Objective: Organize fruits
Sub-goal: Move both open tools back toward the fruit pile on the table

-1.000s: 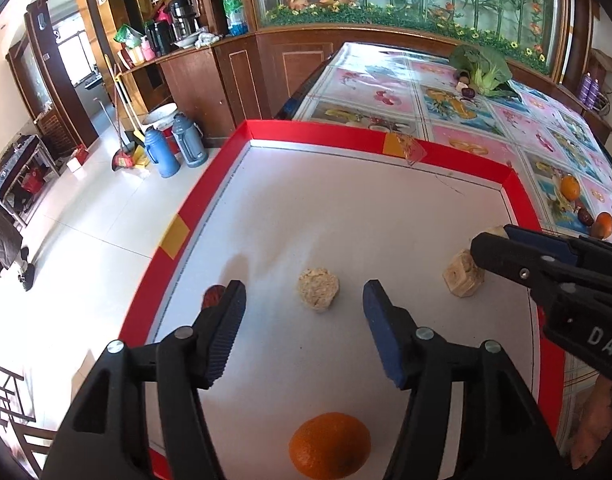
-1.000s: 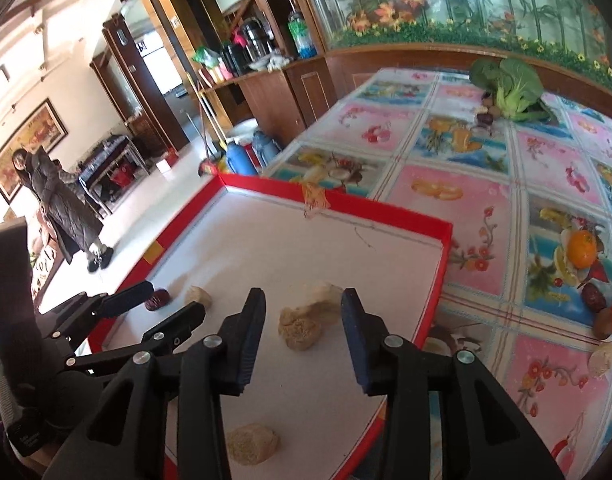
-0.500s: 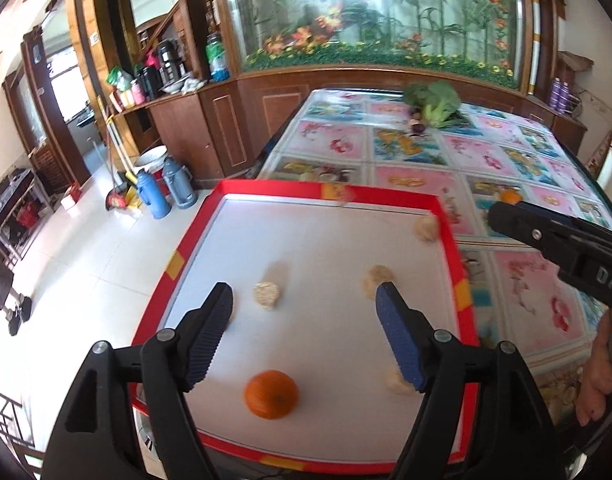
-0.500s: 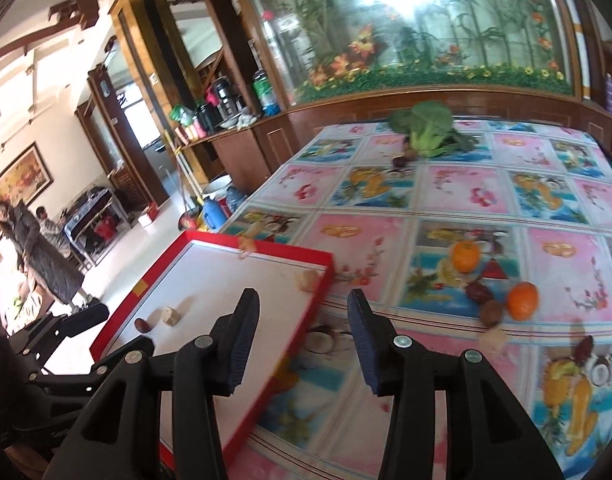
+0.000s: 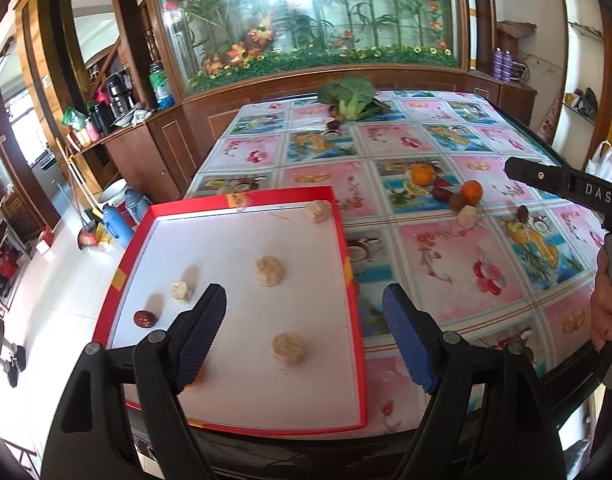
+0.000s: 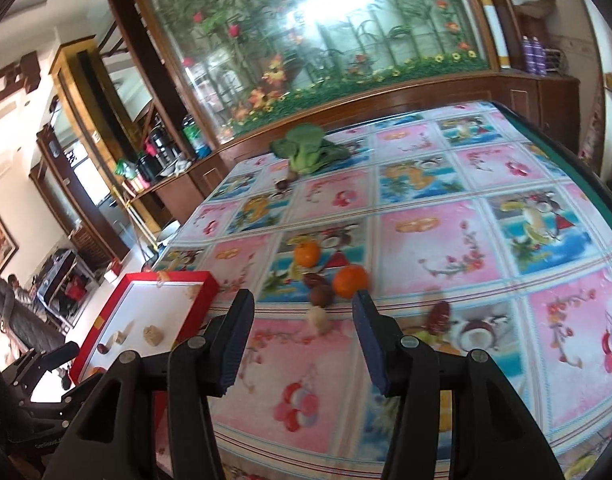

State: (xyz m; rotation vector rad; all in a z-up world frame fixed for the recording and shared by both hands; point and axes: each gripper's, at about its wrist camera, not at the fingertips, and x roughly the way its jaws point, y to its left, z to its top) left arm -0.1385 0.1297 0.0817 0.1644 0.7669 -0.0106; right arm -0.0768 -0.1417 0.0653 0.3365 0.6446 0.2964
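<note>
A red-rimmed white tray (image 5: 348,264) sits at the table's left front and holds several beige lumps (image 5: 269,271), a dark red fruit (image 5: 145,319) and an orange (image 5: 197,374) half hidden behind my left finger. My left gripper (image 5: 303,332) is open and empty, high above the tray's right edge. On the cloth lie two oranges (image 6: 350,280) (image 6: 306,253), a brown fruit (image 6: 321,295), a beige lump (image 6: 320,317) and a dark red fruit (image 6: 440,314). My right gripper (image 6: 303,334) is open and empty above them. The tray also shows in the right wrist view (image 6: 193,300).
A leafy green vegetable (image 5: 348,98) lies at the table's far end with small dark fruits beside it. The table's right edge (image 6: 586,168) and front edge are close. A wooden counter and aquarium wall stand behind. The floor lies to the left.
Both grippers have risen and pulled back from the tray. The right gripper has swung right, from over the tray to over the fruit on the cloth. Both stayed open.
</note>
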